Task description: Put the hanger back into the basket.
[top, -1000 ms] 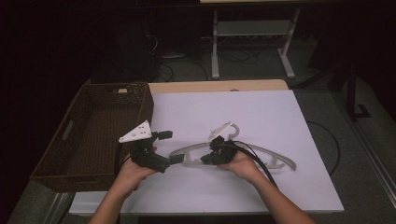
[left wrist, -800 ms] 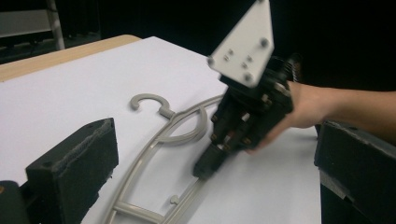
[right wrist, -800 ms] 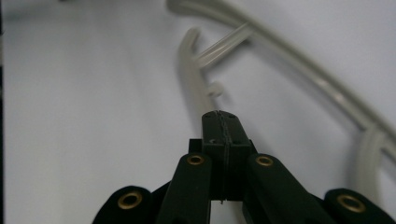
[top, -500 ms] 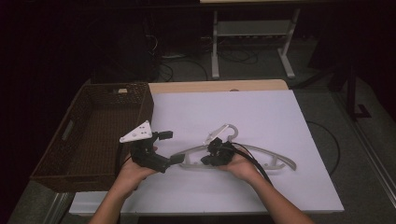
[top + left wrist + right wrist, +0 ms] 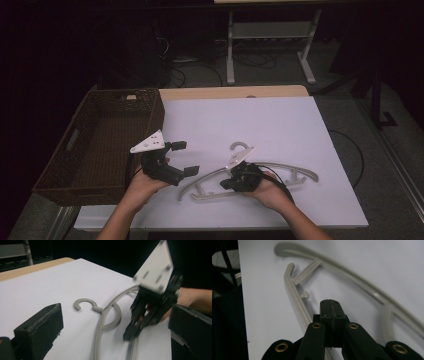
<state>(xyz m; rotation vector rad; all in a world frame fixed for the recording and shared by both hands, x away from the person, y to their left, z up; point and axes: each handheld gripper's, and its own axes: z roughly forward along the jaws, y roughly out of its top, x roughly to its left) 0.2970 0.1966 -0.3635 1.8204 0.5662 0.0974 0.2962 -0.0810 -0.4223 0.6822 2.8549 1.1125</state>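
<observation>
High view, basket: a dark woven wicker basket [image 5: 95, 145] stands at the left edge of the table, rectangular, with a small pale item at its far rim; what else lies inside cannot be told in the dark.
High view, table: a white sheet [image 5: 280, 135] covers most of the wooden table [image 5: 225, 92].
Hanger: a grey plastic hanger [image 5: 300, 172] lies flat on the sheet near the front edge, between the two hands, its hook [image 5: 239, 147] pointing away from the person.
Left gripper [image 5: 181, 158]: held just right of the basket, jaws spread wide, holding nothing.
Right gripper [image 5: 227, 183]: low over the hanger's middle, a grey three-cornered plate on top.
Left gripper view: shows the curled hook [image 5: 83, 304] and curved inner brace, with the right gripper [image 5: 130, 333] beyond, black and tilted down.
Right gripper view: jaws pressed together with nothing between them, tip just beside the hanger's lower bar [image 5: 295, 297], which carries a small peg.
</observation>
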